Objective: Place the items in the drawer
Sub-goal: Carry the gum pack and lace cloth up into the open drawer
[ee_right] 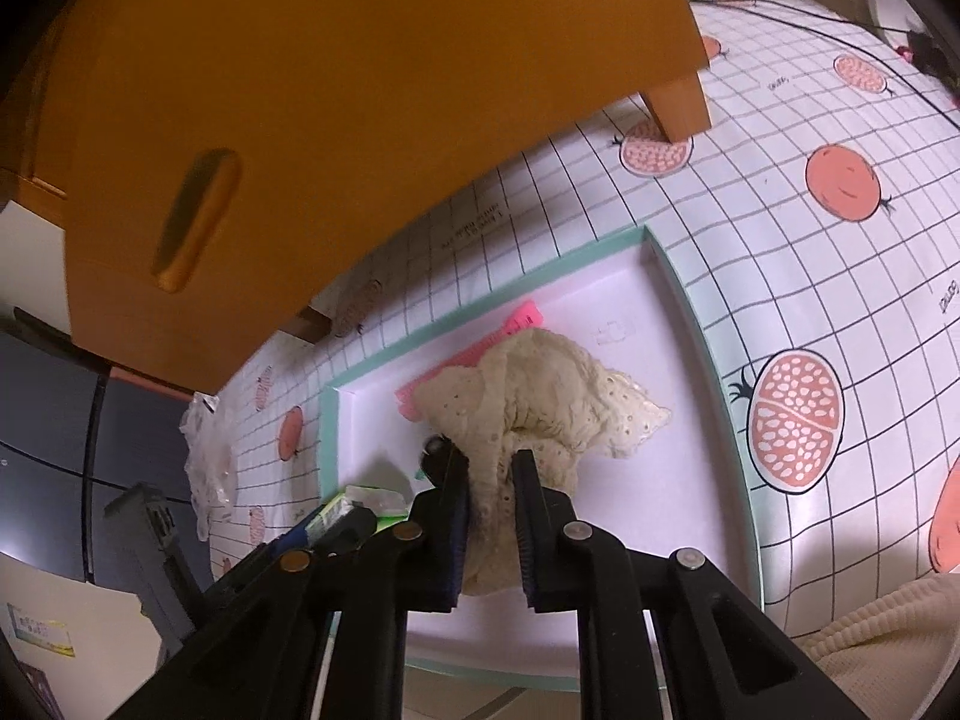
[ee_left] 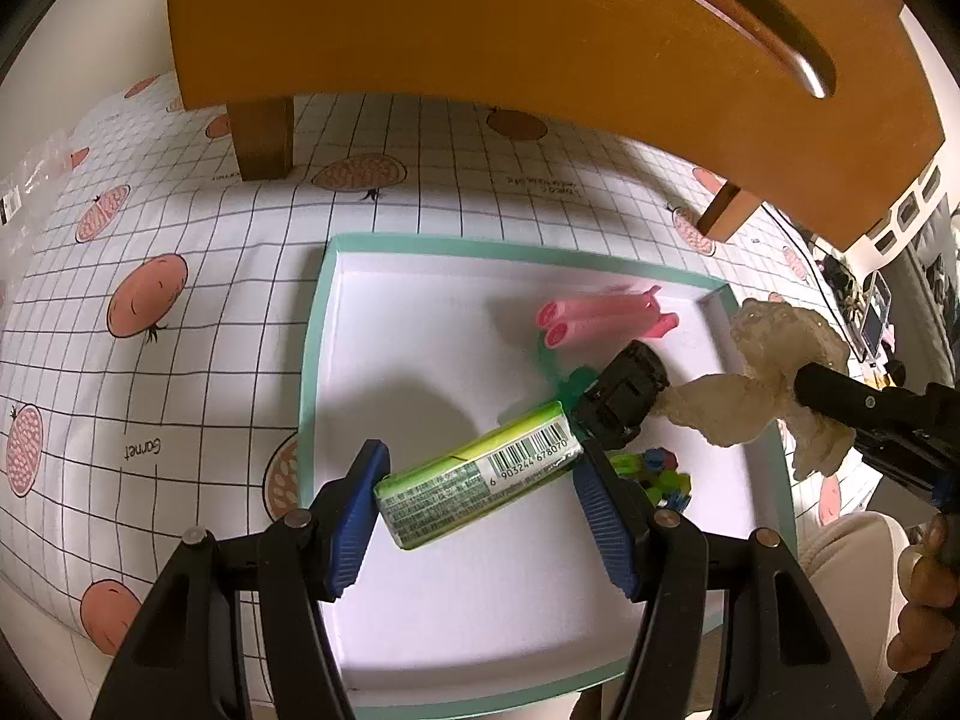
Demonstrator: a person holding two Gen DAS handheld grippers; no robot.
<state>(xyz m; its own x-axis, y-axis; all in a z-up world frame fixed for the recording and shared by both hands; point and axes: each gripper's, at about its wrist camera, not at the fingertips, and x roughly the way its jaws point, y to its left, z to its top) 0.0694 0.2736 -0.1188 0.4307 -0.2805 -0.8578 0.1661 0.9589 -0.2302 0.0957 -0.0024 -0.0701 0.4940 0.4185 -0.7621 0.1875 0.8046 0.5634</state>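
Note:
In the left wrist view, my left gripper (ee_left: pixel 480 480) is shut on a green packet (ee_left: pixel 474 474) with a barcode, one blue pad pressed on each end, just above a white tray (ee_left: pixel 312 360) with a teal rim. In the tray lie pink rolled tubes (ee_left: pixel 600 321), a black toy car (ee_left: pixel 624 396) and small colourful clips (ee_left: pixel 654 474). My right gripper (ee_right: pixel 489 462) is shut on a cream lace cloth (ee_right: pixel 540 396), which hangs over the tray (ee_right: pixel 690 312) and partly covers the pink tubes (ee_right: pixel 480 348). The cloth (ee_left: pixel 774 372) hangs from the right gripper (ee_left: pixel 804 384) above the tray's right rim.
An orange wooden drawer unit (ee_left: pixel 480 30) with a slot handle (ee_left: pixel 750 18) stands on legs just behind the tray. The table carries a grid cloth with pomegranate prints (ee_right: pixel 798 420). A crumpled clear plastic bag (ee_right: pixel 207 456) lies to the left. A person's hand (ee_left: pixel 924 600) is at the right edge.

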